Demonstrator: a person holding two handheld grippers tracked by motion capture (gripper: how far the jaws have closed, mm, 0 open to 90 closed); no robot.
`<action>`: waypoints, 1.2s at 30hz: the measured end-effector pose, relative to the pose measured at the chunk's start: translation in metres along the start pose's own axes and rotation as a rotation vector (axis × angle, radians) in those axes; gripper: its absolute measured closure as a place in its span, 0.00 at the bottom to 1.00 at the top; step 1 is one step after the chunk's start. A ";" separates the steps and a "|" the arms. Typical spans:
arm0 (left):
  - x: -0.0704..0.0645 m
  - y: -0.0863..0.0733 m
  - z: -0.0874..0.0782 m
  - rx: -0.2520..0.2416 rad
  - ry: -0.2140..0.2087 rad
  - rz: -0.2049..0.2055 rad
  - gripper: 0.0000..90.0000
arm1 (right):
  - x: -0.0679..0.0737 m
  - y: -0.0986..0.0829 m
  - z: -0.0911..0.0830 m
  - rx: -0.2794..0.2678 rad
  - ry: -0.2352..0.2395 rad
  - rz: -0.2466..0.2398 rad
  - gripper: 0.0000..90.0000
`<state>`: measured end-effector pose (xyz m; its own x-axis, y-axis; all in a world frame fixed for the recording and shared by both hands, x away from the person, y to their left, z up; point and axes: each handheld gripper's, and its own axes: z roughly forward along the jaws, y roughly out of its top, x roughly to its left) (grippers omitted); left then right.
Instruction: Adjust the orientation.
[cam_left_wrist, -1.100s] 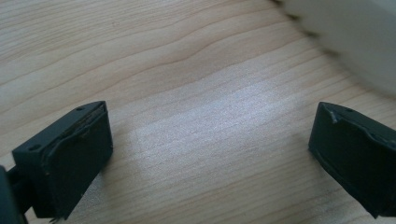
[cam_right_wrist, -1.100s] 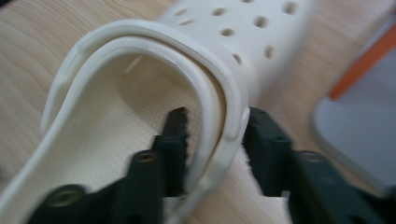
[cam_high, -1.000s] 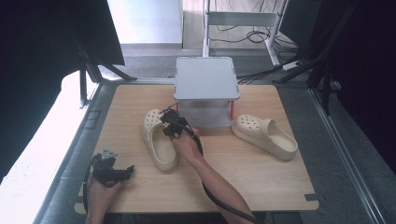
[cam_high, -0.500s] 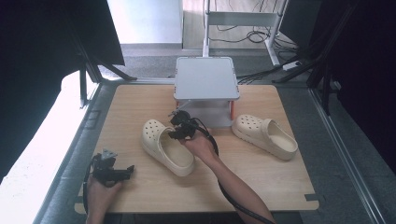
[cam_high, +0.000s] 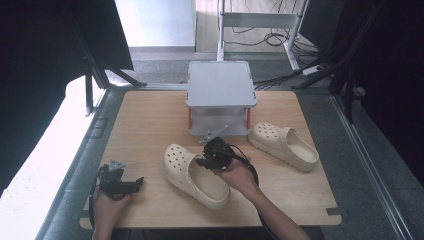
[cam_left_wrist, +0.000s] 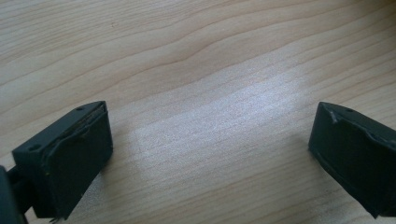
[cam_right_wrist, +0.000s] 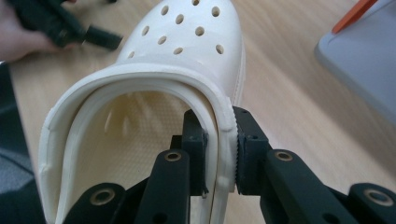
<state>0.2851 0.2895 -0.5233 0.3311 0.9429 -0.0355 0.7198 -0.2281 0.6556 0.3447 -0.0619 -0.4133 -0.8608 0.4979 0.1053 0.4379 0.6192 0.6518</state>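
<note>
1. High view: my right gripper (cam_high: 210, 159) is clamped on the side wall of the near clog (cam_high: 195, 175), mid-table (cam_high: 145, 120).
2. Just behind it stands the grey lidded box (cam_high: 220, 95), close to my jaws.
3. A second clog (cam_high: 284, 146) lies to the right, well apart.
4. My left gripper (cam_high: 131, 183) rests near the front-left edge, jaws spread wide over bare wood.
</note>
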 end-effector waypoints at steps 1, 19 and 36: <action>0.000 0.000 0.000 -0.001 0.000 0.000 0.00 | 0.000 -0.006 -0.003 -0.001 0.014 0.007 0.86; -0.001 0.000 0.000 0.001 0.005 -0.005 0.00 | -0.010 -0.072 -0.013 -0.009 0.075 0.001 0.69; -0.001 0.000 0.000 0.001 0.005 -0.005 0.00 | -0.043 -0.082 -0.062 -0.022 0.045 0.030 0.31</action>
<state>0.2851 0.2881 -0.5232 0.3245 0.9452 -0.0353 0.7220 -0.2234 0.6548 0.3294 -0.1717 -0.4246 -0.8583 0.4881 0.1585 0.4586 0.5907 0.6640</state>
